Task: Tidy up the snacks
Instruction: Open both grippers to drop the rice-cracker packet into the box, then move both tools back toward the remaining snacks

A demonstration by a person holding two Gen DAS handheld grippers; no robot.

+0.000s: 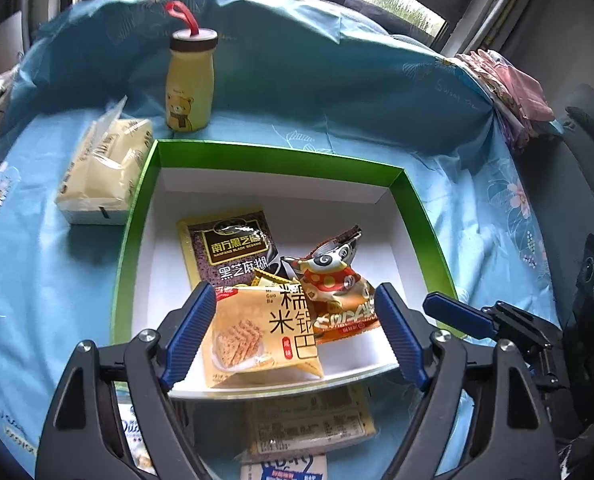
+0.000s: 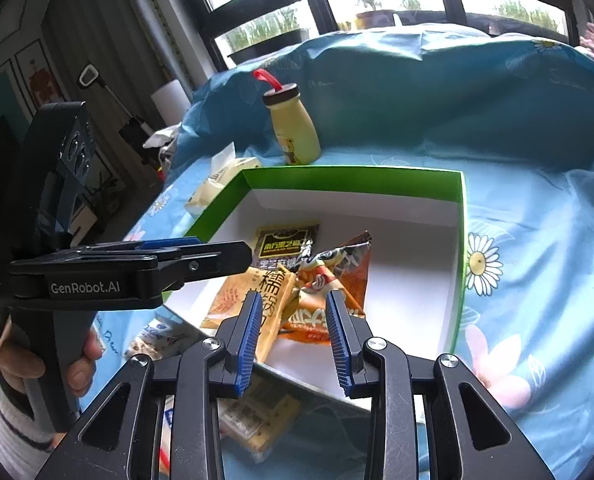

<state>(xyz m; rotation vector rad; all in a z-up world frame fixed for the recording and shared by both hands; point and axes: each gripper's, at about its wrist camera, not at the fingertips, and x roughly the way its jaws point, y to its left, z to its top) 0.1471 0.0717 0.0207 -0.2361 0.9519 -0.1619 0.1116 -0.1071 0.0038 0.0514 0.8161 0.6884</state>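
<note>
A green box with a white inside (image 1: 413, 204) (image 2: 459, 240) sits on the blue cloth. In it lie a dark sesame sachet (image 1: 233, 246) (image 2: 285, 242), an orange cartoon snack bag (image 1: 337, 284) (image 2: 337, 276) and a yellow rice-cracker packet (image 1: 257, 332) (image 2: 257, 300). My left gripper (image 1: 293, 308) (image 2: 233, 256) is open over the box's near edge, its fingers either side of the yellow packet, not touching it. My right gripper (image 2: 293, 340) is open and empty, just above the box's near edge; one of its fingers (image 1: 457, 314) shows in the left wrist view.
A yellow bear bottle (image 1: 191, 84) (image 2: 295, 128) stands behind the box. A cream tissue pack (image 1: 101, 172) (image 2: 217, 184) lies at the box's left. More packets (image 1: 309, 424) (image 2: 257, 416) lie on the cloth in front of the box. Folded pink cloth (image 1: 509, 88) sits far right.
</note>
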